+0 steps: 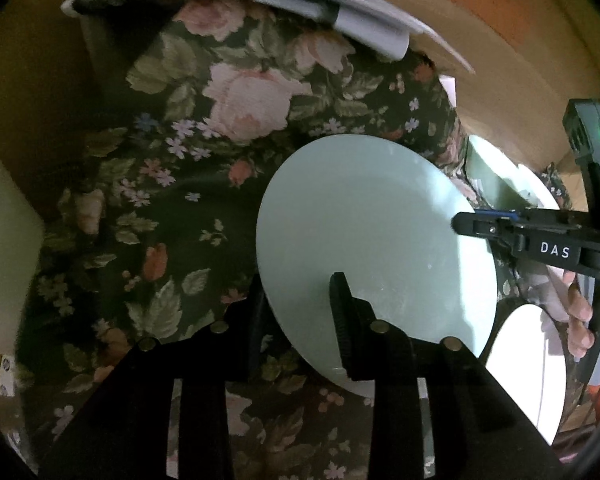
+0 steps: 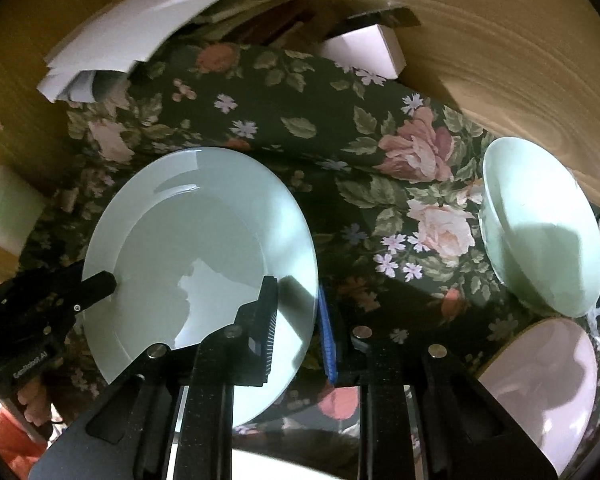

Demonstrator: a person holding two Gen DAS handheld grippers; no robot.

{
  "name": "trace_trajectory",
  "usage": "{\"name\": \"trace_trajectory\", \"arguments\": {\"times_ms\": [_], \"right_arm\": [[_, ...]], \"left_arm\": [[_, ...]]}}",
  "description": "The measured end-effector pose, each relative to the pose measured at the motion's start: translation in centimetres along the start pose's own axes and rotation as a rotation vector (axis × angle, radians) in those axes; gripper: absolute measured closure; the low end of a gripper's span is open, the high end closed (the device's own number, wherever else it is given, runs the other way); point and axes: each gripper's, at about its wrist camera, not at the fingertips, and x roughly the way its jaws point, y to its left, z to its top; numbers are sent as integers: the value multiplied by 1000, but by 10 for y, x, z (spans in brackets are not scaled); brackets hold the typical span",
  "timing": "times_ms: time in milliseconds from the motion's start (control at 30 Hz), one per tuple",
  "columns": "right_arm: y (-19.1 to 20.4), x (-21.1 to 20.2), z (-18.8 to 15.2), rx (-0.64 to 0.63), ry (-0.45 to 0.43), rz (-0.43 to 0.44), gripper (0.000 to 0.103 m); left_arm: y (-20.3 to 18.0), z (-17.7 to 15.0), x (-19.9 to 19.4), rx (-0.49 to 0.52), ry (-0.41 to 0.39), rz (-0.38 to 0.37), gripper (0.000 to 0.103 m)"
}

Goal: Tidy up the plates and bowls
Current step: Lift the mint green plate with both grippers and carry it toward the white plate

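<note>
Nearest to us in the left wrist view, our left tool (image 1: 296,300) has its jaws drawn narrow on the near rim of the pale green plate (image 1: 376,240), one finger above the rim and one beneath it. That same plate is gripped on its opposite edge by our right tool (image 2: 298,292), whose jaws are pinched fully onto the rim, black pad on the plate's face and blue pad under its outer edge. So we hold one plate with both tools, and we judge it to be carried over the floral tablecloth (image 1: 172,184) rather than resting flat, though we cannot tell for sure whether its underside is clear of the cloth.

Going left to right in the right wrist view: a pale mug-like object (image 2: 8,212) sits at the far left edge, then comes the plate held between us, then an open stretch of tablecloth, then a green bowl (image 2: 540,232) tilted on its side near the right, and a white bowl (image 2: 540,384) below it. White papers (image 2: 148,20) and a small white box (image 2: 364,50) lie at the back of the tabletop.

We judge the step in hand to be moving this plate to its stacking place. The next move calls for keeping both grips level, setting the plate down flat, and only then loosening either tool.
</note>
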Motion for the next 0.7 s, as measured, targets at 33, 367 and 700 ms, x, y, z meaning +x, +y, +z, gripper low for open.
{"name": "trace_trajectory", "arguments": {"times_ms": [33,367,700], "right_arm": [[2,-2,0,2,-6,5,85],[20,-36,-7,-1,-69,10,85],[10,-61,-28,7,-126,9,85]], "left_arm": [[0,-1,-4,0,-5,1,72],[-6,-7,-38,6,-69,-10,72],[-9,-21,-74,24,-125,-20,72]]}}
